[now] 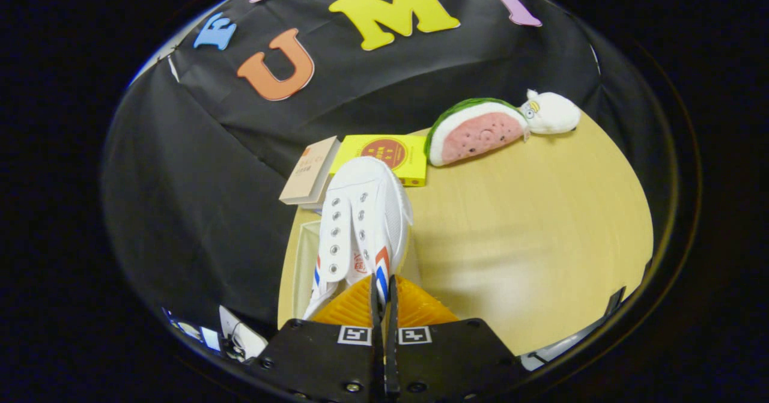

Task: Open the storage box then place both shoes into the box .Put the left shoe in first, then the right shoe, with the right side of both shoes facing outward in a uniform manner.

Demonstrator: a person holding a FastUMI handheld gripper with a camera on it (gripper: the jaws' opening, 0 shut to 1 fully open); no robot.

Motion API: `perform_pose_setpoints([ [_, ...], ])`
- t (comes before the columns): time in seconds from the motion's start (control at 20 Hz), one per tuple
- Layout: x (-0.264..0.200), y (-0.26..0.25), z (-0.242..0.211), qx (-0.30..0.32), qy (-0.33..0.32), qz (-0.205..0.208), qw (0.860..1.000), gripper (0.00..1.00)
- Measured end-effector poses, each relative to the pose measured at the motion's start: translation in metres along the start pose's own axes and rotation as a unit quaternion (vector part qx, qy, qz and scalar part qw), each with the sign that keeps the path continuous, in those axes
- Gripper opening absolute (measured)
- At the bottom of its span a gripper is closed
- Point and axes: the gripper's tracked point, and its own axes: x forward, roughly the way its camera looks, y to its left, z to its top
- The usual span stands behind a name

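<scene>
While the gripper hung above the wooden table, its two fingers were pinched almost together on the heel edge of a white canvas shoe, a thin strip of the shoe caught between them. The shoe, with red and blue stripes on its side and bare eyelets, stretched away from the fingers with its toe toward the booth's wall. Under it, near the table's edge, lay the open storage box, whose pale wall showed just beside the shoe. Beyond the toe sat a yellow box and a tan book. Farther off rested a watermelon-slice plush, touching a small white plush.
</scene>
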Motion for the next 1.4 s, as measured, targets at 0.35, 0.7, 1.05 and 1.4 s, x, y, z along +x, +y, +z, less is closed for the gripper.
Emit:
perform_pose_setpoints([
  [0.35, 0.059, 0.035, -0.031, -0.030, 0.016, -0.021, 0.999, 0.01],
  [0.7, 0.078, 0.015, -0.048, -0.046, 0.018, -0.054, 0.997, 0.01],
  [1.05, 0.090, 0.011, -0.062, -0.042, 0.022, -0.051, 0.998, 0.02],
  [1.4, 0.060, 0.013, -0.033, -0.084, -0.051, -0.039, 0.994, 0.88],
])
